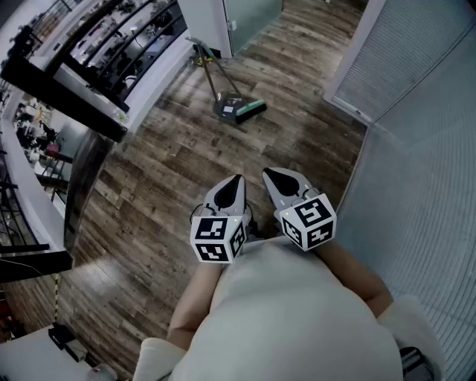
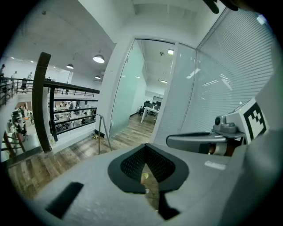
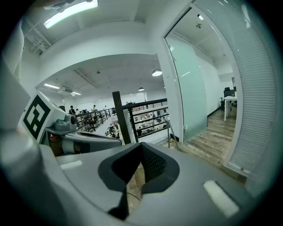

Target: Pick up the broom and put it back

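The broom (image 1: pixel 251 109), with a green head, lies on the wood floor beside a dark long-handled dustpan (image 1: pixel 226 109), far ahead near a glass partition. Their thin handles (image 1: pixel 208 71) lean up toward the railing. The handles also show small in the left gripper view (image 2: pixel 102 134) and the right gripper view (image 3: pixel 171 136). My left gripper (image 1: pixel 237 179) and right gripper (image 1: pixel 267 173) are side by side in front of my body, well short of the broom. Both have their jaws together with nothing between them.
A black railing (image 1: pixel 89 67) with a drop behind it runs along the left. A wall with blinds (image 1: pixel 416 149) stands close on the right. A glass partition (image 1: pixel 249 18) stands behind the broom. Wood floor (image 1: pixel 186 164) stretches between me and the broom.
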`<action>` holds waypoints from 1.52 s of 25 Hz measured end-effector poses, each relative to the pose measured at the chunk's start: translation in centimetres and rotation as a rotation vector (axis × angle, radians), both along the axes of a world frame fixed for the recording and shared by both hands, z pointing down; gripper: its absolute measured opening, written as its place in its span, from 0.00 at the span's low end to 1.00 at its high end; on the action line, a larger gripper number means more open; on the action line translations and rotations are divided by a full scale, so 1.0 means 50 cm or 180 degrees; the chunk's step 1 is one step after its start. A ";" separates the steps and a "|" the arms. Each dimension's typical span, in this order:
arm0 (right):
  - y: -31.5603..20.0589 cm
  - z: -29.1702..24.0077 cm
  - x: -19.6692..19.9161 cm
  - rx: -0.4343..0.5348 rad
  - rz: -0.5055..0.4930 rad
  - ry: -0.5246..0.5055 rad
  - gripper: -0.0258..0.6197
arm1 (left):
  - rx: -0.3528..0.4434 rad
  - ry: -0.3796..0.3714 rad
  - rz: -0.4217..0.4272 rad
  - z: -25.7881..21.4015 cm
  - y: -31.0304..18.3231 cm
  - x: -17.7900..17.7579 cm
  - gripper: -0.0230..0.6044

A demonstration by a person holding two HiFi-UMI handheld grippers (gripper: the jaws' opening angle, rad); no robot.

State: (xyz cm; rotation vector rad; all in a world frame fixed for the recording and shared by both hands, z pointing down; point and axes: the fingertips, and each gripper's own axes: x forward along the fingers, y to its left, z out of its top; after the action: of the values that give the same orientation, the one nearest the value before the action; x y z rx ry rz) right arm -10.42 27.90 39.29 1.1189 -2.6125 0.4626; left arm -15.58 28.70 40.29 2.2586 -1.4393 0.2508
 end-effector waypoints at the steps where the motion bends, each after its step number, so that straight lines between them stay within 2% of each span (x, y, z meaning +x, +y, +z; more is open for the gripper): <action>1: 0.000 0.002 -0.004 -0.0002 -0.0008 0.0004 0.04 | -0.0004 0.0001 -0.0001 0.002 0.000 -0.003 0.04; 13: 0.009 0.001 -0.092 -0.0019 -0.0062 -0.0056 0.05 | -0.0048 0.0004 -0.0021 0.011 0.001 -0.085 0.04; 25: 0.018 0.013 -0.158 -0.0073 0.0044 -0.0061 0.05 | -0.0077 0.0073 -0.0030 0.030 0.008 -0.164 0.04; 31: -0.015 0.006 -0.171 -0.0093 0.0064 -0.0068 0.05 | -0.0099 0.0101 -0.0098 0.028 -0.016 -0.185 0.04; 38: -0.101 -0.002 -0.188 -0.0081 -0.0068 -0.0097 0.05 | -0.0121 0.0075 -0.0214 0.030 -0.088 -0.197 0.04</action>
State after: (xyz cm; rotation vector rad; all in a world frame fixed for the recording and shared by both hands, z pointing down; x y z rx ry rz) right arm -19.80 22.87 39.21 1.0831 -2.6345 0.5108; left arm -25.41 24.27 41.80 2.1714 -1.4828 0.2275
